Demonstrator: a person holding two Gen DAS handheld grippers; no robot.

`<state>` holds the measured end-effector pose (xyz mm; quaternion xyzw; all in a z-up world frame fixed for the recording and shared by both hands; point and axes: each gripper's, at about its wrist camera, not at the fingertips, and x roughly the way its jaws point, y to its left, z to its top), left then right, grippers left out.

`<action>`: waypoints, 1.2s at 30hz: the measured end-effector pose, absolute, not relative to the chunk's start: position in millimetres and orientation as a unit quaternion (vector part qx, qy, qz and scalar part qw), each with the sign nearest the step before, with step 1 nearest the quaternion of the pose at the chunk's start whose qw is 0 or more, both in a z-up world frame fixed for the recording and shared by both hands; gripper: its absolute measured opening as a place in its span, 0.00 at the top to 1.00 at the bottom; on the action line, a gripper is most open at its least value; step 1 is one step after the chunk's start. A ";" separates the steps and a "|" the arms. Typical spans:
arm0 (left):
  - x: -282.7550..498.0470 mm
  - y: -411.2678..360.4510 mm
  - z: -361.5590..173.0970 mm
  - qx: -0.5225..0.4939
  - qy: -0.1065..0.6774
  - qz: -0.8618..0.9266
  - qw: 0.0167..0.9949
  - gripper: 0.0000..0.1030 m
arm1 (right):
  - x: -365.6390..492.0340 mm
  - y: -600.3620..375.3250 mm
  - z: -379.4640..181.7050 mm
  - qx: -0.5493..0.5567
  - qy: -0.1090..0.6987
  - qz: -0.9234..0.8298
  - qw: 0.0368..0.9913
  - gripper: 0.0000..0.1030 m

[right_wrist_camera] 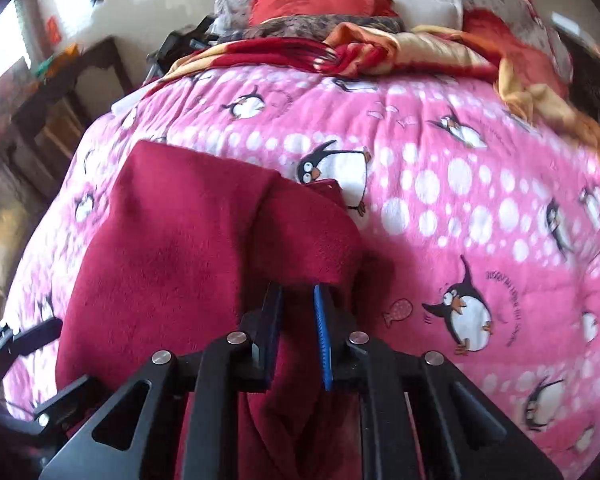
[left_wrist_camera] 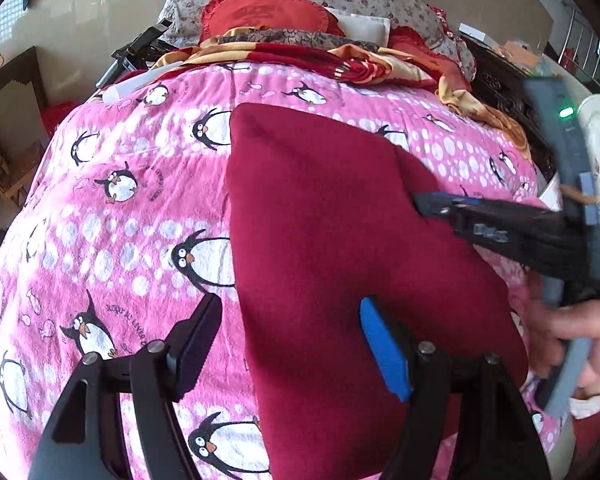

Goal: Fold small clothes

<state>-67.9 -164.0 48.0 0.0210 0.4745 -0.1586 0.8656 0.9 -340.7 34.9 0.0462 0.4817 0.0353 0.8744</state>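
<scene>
Pink penguin blanket (left_wrist_camera: 140, 208) under dark-red garment (left_wrist_camera: 320, 220).

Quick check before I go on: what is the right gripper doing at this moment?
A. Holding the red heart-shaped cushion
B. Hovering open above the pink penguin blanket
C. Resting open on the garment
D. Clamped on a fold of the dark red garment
D: in the right wrist view the right gripper has its jaws drawn in on a bunched fold of the dark red garment, which lies on the pink penguin blanket.

Both wrist views look steeply down, close, sharing the pink bedspread (left_wrist_camera: 140, 216).
</scene>
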 end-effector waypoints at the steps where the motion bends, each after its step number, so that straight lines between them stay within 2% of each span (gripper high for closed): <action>1: -68.1 -164.6 47.1 0.023 0.474 -0.158 0.866 0.27 | -2.0 -340.1 39.9 0.042 0.478 0.039 0.876 0.99; 7: -68.4 -162.8 45.1 0.015 0.475 -0.156 0.866 0.27 | -56.9 -337.5 71.3 0.055 0.458 0.081 0.884 0.98; 13: -71.2 -165.1 43.8 0.020 0.472 -0.153 0.868 0.25 | -87.1 -321.7 35.0 0.007 0.478 0.047 0.877 0.97; 19: -77.1 -163.8 54.5 0.033 0.458 -0.133 0.878 0.23 | -99.2 -326.5 58.4 0.030 0.453 0.047 0.890 0.96; 25: -89.0 -156.5 77.3 0.035 0.423 -0.124 0.897 0.23 | -108.8 -335.3 78.4 0.075 0.430 0.020 0.899 0.79; 36: -104.5 -139.0 107.9 0.017 0.397 -0.113 0.911 0.22 | -112.3 -324.0 93.1 0.088 0.423 0.007 0.902 0.73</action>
